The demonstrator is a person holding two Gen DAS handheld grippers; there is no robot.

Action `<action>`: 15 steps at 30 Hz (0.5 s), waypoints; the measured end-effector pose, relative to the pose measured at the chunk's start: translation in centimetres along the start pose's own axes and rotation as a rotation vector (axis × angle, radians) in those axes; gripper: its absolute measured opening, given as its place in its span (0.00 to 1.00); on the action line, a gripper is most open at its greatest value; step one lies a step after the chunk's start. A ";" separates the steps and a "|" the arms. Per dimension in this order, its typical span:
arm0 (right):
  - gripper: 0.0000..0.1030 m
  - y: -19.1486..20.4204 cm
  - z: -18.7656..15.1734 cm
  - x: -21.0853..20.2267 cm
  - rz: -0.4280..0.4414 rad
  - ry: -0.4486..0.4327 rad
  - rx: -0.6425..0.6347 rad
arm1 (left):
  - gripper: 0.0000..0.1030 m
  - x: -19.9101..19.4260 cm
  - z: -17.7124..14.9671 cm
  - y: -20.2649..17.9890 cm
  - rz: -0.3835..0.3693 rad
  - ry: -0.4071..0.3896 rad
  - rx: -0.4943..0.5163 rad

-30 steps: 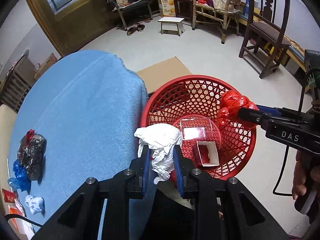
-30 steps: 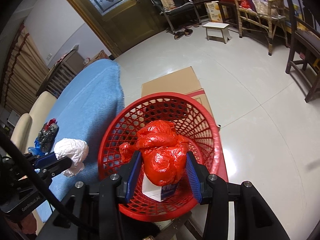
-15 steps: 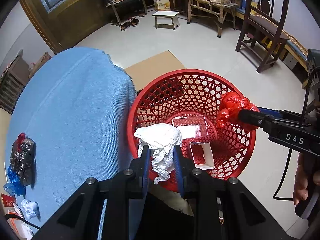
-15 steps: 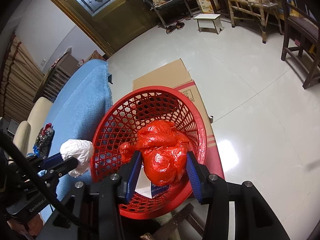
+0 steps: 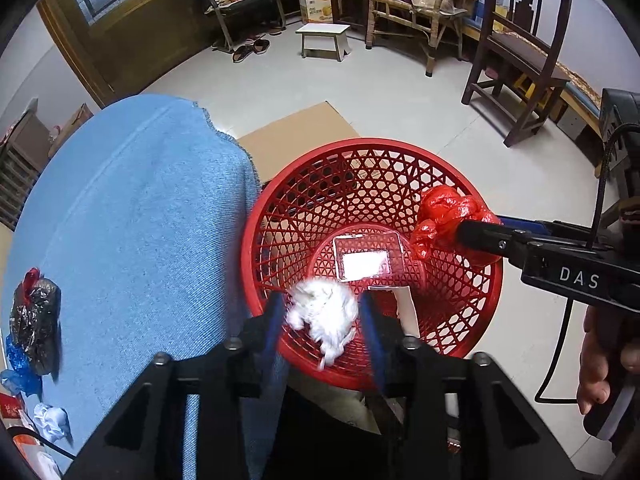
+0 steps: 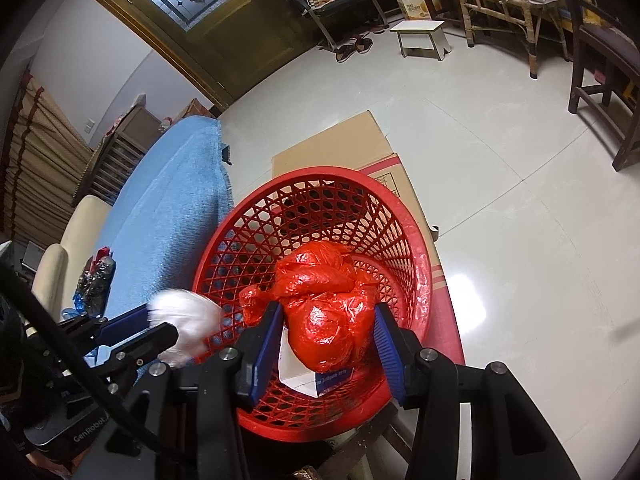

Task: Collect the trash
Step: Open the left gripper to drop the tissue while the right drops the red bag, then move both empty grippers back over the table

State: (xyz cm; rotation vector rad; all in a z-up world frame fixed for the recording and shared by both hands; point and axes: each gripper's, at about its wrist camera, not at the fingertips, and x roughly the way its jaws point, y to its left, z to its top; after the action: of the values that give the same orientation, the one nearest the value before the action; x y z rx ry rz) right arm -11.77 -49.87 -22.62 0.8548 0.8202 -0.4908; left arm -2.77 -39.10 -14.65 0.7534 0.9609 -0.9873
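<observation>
A red lattice basket point(image 5: 472, 196) point(image 6: 416, 248) stands beside a blue-covered table. My left gripper point(image 5: 322, 320) is over its near rim with jaws spread; a blurred white crumpled bag point(image 5: 324, 314) point(image 6: 182, 322) hangs loose between them. My right gripper point(image 6: 326, 336) is over the basket; its jaws stand wide with a red plastic bag point(image 6: 326, 300) point(image 5: 448, 216) between them. Inside the basket lie a clear plastic box point(image 5: 366, 258) and a white carton point(image 6: 298, 372).
On the blue tablecloth point(image 5: 132, 220) at the left lie a black bag point(image 5: 34, 326), a blue bag point(image 5: 16, 364) and a white wad point(image 5: 50, 420). Flat cardboard point(image 5: 296, 140) lies behind the basket. Chairs and a stool stand across the floor.
Both grippers' jaws have spread apart. The white bag has come loose, blurred in motion. Both grippers moved further over the basket.
</observation>
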 end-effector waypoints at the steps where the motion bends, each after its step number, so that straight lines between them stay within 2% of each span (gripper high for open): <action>1: 0.50 0.0 0.0 0.1 0.006 0.006 0.005 | 0.48 -0.1 0.0 0.1 -0.001 -0.006 -0.002; 6: 0.54 0.4 0.0 0.6 0.014 0.023 0.006 | 0.50 -0.2 -0.3 0.7 0.003 -0.012 -0.014; 15: 0.54 1.6 -0.2 0.9 0.017 0.027 -0.013 | 0.51 -0.2 -1.8 2.6 0.015 0.002 -0.071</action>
State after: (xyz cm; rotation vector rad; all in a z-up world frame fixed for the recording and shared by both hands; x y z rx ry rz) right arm -10.22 -48.83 -22.68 0.8569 0.8398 -0.4594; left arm -0.96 -36.48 -14.90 0.7014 0.9861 -0.9342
